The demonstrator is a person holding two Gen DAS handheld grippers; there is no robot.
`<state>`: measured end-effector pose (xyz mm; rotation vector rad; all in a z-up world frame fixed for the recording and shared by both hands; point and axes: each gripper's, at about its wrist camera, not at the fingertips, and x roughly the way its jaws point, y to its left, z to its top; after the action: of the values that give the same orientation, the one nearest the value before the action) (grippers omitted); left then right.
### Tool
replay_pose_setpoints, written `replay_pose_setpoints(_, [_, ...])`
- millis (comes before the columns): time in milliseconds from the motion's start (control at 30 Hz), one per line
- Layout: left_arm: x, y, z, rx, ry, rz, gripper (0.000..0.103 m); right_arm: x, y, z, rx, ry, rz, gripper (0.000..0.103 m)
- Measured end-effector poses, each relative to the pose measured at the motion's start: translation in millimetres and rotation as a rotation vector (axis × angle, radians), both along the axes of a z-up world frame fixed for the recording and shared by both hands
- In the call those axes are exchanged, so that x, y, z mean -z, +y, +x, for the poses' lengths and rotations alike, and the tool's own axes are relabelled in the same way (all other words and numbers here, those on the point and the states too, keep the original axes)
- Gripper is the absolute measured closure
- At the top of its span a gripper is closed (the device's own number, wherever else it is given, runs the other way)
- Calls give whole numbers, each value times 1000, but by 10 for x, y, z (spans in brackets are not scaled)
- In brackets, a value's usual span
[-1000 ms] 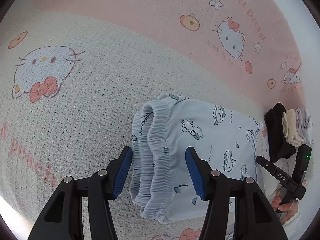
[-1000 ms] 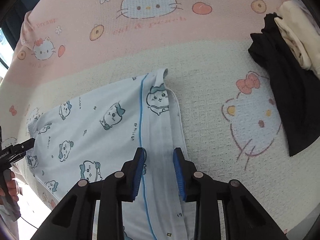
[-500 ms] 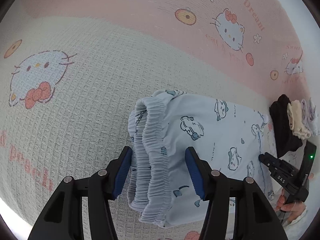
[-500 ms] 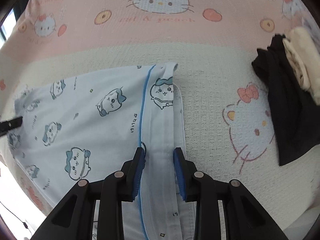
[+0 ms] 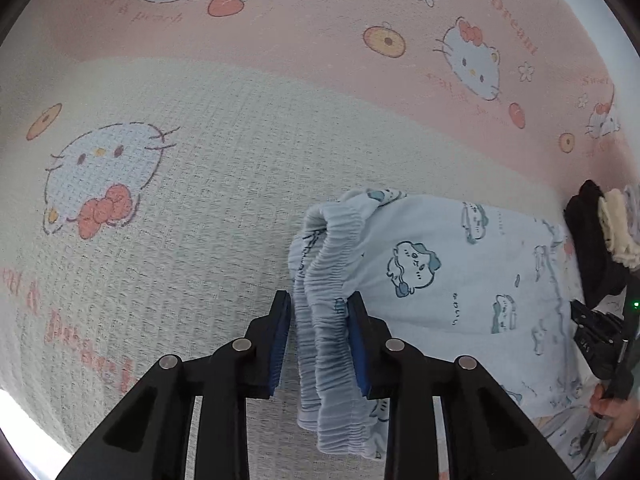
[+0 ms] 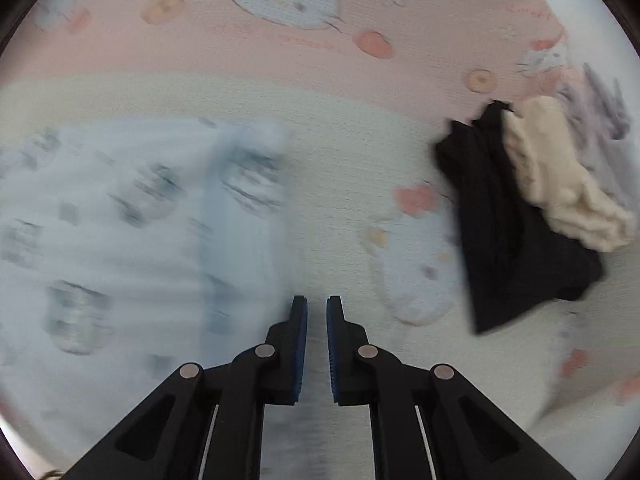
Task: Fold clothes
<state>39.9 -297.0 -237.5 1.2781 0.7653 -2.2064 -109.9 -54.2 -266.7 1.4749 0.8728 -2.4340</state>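
Pale blue shorts (image 5: 460, 268): printed with small cartoon animals, lying spread on a bed blanket, with the gathered elastic waistband (image 5: 328, 312) bunched up at the near end.
Left tool (image 5: 319, 312): its two blue-padded fingers sit on either side of the bunched waistband, closed in against the folds and gripping them.
Right tool (image 6: 316, 320): fingers nearly together with a thin gap between them; the view is blurred, and I cannot tell whether any cloth is caught. The shorts' edge (image 6: 248, 200) lies just to its left.
Blanket (image 5: 200, 184): waffle-textured, cream in the middle and pink further away, printed with white cat faces, red bows and oranges.
Black garment (image 6: 516, 240): crumpled on the blanket to the right, well apart from the shorts.
Cream garment (image 6: 560, 176): lying on top of the black one.
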Motion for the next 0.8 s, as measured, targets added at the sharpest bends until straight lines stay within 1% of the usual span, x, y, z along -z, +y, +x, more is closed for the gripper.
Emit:
replay_pose_setpoints(33, [4,2,-7,-3,1,-1,75,5,77,-41,12,-13,-27,96])
replay_pose_setpoints(100, [-14,-2,-5,-12,11,9,76,-95,229,-94,46,-50,-161,96])
replay_pose_setpoints(133, [-29,-5,-1,-14,18,18,75,-132,296,-95,71,-63,-211,96])
replay_pose_setpoints(167, [-59,-8,12,-16,34,25,75,-144,337,-72,92,-73,-243,96])
replay_pose_setpoints(200, [-98,-12,30,-20,55,30,74,-179,382,-70,98,-88,-297,96])
replay_pose_setpoints(233, [-144,-16,53,-25,76,33,68,-223,410,-54,94,-105,-359,96])
replay_pose_setpoints(267, [-197,-19,80,-31,98,35,63,-260,408,-18,93,-107,-386,96])
replay_pose_setpoints(300, [-251,-21,108,-33,119,38,53,-299,402,14,90,-104,-403,95])
replay_pose_setpoints(333, [-304,-20,139,-36,141,38,50,-338,386,43,78,-92,-400,91])
replay_pose_setpoints(367, [-362,-16,173,-39,158,36,50,-374,368,72,59,-86,-405,86])
replay_pose_setpoints(433, [-433,2,212,-34,162,27,50,-442,335,132,24,-73,-414,60])
replay_pose_setpoints(467, [-464,18,227,-28,156,17,50,-471,328,163,11,-67,-418,57])
replay_pose_setpoints(533, [-522,71,263,-2,131,-28,50,-519,325,277,-17,-52,-416,50])
replay_pose_setpoints(633, [-570,187,192,71,77,-132,50,-601,324,477,-65,-13,-398,45])
replay_pose_setpoints(733, [-639,427,308,173,23,-272,50,-641,327,602,-120,29,-364,44])
replay_pose_setpoints(800, [-641,599,306,249,-21,-389,50,-633,308,652,-167,62,-331,44])
